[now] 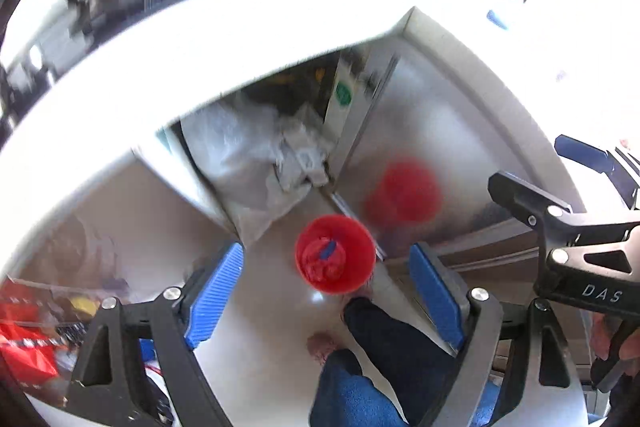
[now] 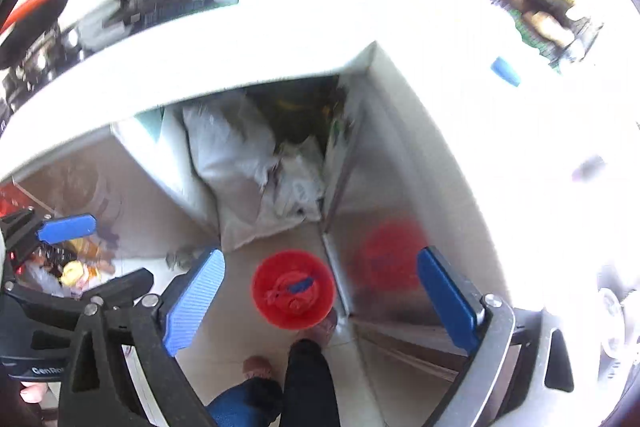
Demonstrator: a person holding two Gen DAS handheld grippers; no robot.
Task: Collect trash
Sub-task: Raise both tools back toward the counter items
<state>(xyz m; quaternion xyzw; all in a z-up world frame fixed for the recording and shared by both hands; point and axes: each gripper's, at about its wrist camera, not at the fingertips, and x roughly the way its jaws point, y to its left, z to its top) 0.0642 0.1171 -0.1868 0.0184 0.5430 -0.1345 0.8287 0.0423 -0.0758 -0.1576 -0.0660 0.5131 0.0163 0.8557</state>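
Observation:
A red bin [image 1: 335, 253] stands on the pale floor below both grippers and also shows in the right wrist view [image 2: 293, 288]. It holds crumpled red trash with a blue piece [image 1: 325, 259] on top. My left gripper [image 1: 326, 289] is open and empty, high above the bin. My right gripper [image 2: 320, 301] is open and empty too, also high above it. The right gripper shows at the right edge of the left wrist view [image 1: 560, 223]; the left one shows at the left edge of the right wrist view [image 2: 66, 229].
A white counter [image 1: 248, 27] runs across both views, its corner above a metal cabinet door [image 1: 420, 131] that reflects the bin. White plastic bags [image 1: 256, 155] fill the open space under the counter. The person's legs and feet [image 1: 360, 347] stand beside the bin.

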